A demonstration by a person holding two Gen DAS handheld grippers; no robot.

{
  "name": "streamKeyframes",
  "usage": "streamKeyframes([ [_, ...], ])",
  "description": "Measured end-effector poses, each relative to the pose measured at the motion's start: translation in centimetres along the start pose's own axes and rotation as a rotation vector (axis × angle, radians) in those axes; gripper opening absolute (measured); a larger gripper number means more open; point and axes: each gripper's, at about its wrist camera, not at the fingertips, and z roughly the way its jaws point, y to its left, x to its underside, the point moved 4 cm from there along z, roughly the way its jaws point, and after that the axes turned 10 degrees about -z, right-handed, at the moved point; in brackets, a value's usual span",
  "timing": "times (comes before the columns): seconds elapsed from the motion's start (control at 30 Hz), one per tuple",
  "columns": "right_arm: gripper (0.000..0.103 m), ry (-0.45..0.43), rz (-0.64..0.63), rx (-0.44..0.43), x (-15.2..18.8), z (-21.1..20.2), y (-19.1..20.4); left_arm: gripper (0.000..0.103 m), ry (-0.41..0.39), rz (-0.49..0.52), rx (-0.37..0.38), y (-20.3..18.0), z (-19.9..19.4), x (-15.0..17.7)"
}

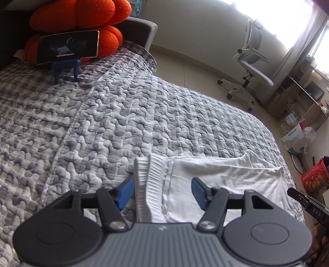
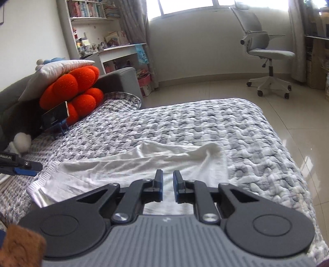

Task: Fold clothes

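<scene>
Both tools hover apart over the white garment (image 2: 131, 164) — apparently untouched.

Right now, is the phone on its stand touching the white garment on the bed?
Apart. The left wrist view shows the phone beside the orange cushion, with bare quilt between it and the white garment.

Daylight floods in through the window (image 2: 185, 6), blown out to white in both views. The tiled floor (image 2: 298, 131) shows glare (soft, streaky); fisheye edges bend, slightly blurred.
</scene>
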Motion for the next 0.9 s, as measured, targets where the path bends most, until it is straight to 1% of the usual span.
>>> streamKeyframes([
  [0.13, 0.017, 0.051, -0.013, -0.026, 0.1, 2.4, 0.5, 0.062, 0.016, -0.001, -0.02, 0.3, 1.3, 0.8],
  [0.2, 0.017, 0.079, -0.022, -0.003, 0.7, 3.2, 0.3, 0.06, 0.027, -0.008, -0.026, 0.8, 1.9, 1.1],
  [0.23, 0.014, 0.085, -0.023, 0.003, 0.9, 3.3, 0.1, 0.058, 0.027, -0.013, -0.027, 1.1, 2.0, 1.2],
  [0.33, 0.013, 0.067, 0.01, -0.011, 1.5, 3.1, -0.7, 0.056, 0.017, 0.005, -0.021, 1.3, 2.0, 1.4],
  [0.4, 0.01, 0.062, 0.024, 0.002, 1.4, 3.0, -1.2, 0.055, 0.016, 0.012, -0.022, 1.3, 1.9, 1.4],
  [0.43, 0.01, 0.058, 0.033, 0.01, 1.3, 2.8, -1.3, 0.055, 0.018, 0.003, -0.019, 1.4, 1.8, 1.4],
  [0.47, 0.01, 0.054, 0.042, 0.017, 1.2, 2.7, -1.5, 0.055, 0.02, -0.009, -0.014, 1.5, 1.7, 1.3],
  [0.5, 0.015, 0.045, 0.054, 0.015, 1.0, 2.6, -1.6, 0.055, 0.018, -0.025, -0.005, 1.6, 1.4, 1.1],
  [0.53, 0.017, 0.04, 0.06, 0.011, 0.8, 2.6, -1.6, 0.055, 0.01, -0.039, 0.006, 1.6, 1.1, 0.9],
  [0.6, 0.017, 0.044, 0.044, 0.013, 0.4, 2.9, -1.4, 0.055, -0.02, -0.04, 0.021, 1.4, 0.4, 0.5],
  [0.63, 0.017, 0.048, 0.034, 0.013, 0.2, 3.1, -1.2, 0.055, -0.032, -0.025, 0.024, 1.1, 0.2, 0.4],
  [0.7, 0.017, 0.06, 0.026, 0.012, 0.0, 3.7, -1.0, 0.055, -0.037, 0.012, 0.019, 0.4, 0.5, 0.5],
  [0.77, 0.014, 0.078, 0.034, 0.018, 0.0, 4.3, -1.2, 0.055, -0.018, 0.028, -0.012, 0.4, 1.5, 0.8],
  [0.83, 0.013, 0.089, 0.044, 0.024, -0.1, 4.6, -1.5, 0.052, 0.007, 0.012, -0.029, 1.0, 2.3, 1.2],
  [0.9, 0.014, 0.082, 0.029, 0.054, -0.5, 4.4, -1.8, 0.051, -0.002, 0.016, -0.026, 1.3, 2.1, 1.4],
])
